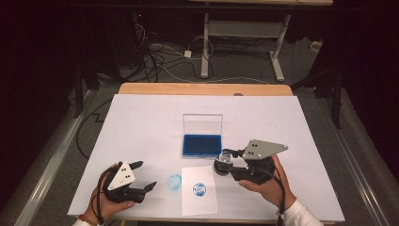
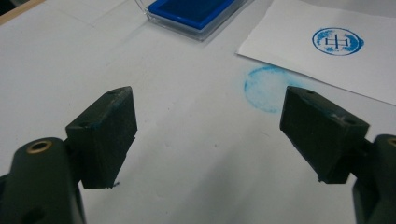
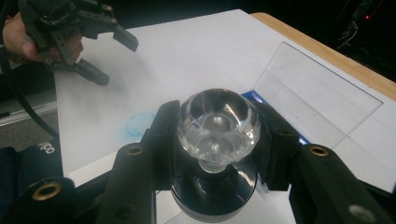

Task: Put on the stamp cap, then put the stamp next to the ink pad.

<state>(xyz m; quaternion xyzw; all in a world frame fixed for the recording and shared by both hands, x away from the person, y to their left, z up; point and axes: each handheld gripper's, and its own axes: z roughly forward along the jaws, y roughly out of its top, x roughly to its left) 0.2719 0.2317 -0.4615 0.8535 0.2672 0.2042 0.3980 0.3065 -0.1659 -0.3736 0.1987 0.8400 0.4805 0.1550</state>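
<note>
My right gripper (image 1: 225, 163) (image 3: 215, 135) is shut on a stamp (image 1: 226, 160) (image 3: 217, 122) with a clear knob and a dark round base, held just above the table between the blue ink pad and the paper. The ink pad (image 1: 202, 145) (image 2: 191, 11) lies in its case with the clear lid (image 1: 203, 124) (image 3: 317, 98) standing up behind it. A white paper (image 1: 199, 189) (image 2: 327, 51) bears a round blue stamp print (image 1: 199, 189) (image 2: 337, 41). My left gripper (image 1: 144, 175) (image 2: 210, 135) is open, resting low at the table's front left, aimed at a pale blue smudge (image 1: 174, 181) (image 2: 267, 88).
A white sheet (image 1: 141, 136) covers the wooden table (image 1: 202, 89). Beyond the table are a dark floor with tangled cables (image 1: 155, 52) and the legs of another desk (image 1: 277, 52). In the right gripper view the other hand holds the left gripper (image 3: 109, 58) at the far edge.
</note>
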